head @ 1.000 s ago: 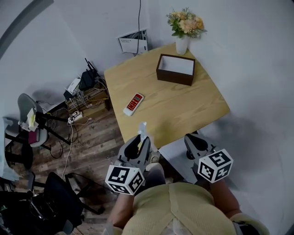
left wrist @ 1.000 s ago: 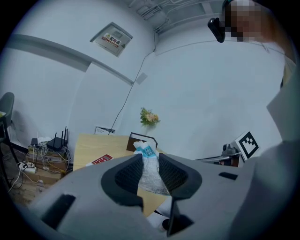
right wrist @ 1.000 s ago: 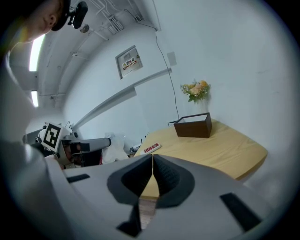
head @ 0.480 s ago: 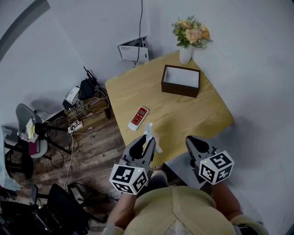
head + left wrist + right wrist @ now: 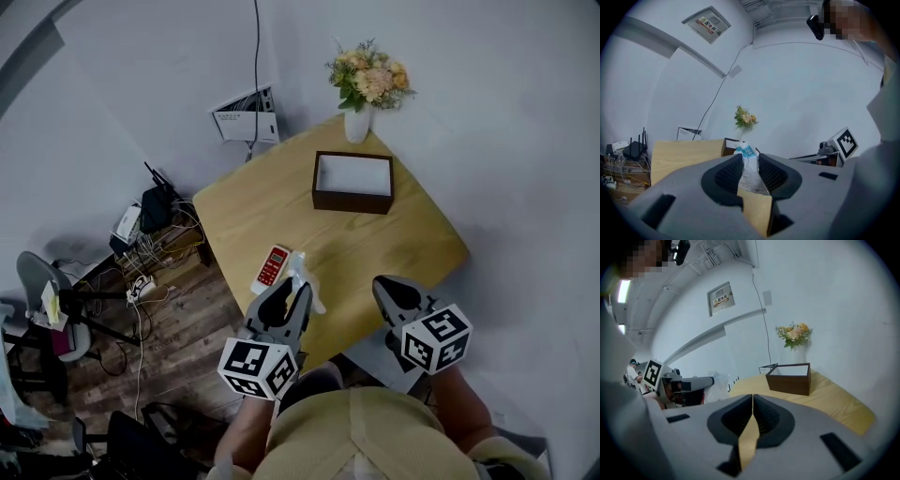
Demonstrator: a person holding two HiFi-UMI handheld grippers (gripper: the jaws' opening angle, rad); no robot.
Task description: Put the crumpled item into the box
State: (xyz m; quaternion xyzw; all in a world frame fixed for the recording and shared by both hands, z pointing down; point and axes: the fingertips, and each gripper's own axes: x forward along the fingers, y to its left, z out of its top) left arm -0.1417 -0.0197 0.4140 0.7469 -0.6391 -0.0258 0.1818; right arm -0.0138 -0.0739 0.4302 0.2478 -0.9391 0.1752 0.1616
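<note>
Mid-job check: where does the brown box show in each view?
Head view: brown box on the table's far side, upper centre.
Left gripper view: centre, partly hidden behind the crumpled item.
Right gripper view: right of centre, on the table.
Shared landmark: the flowers just behind it.

Light wooden surface point(image 5: 412, 244) with 3 things on it: an open dark brown box point(image 5: 349, 202) toward the back, a white vase point(image 5: 356, 125) of flowers at the far corner, and a red-and-white remote point(image 5: 273, 265) by the near-left edge.
</note>
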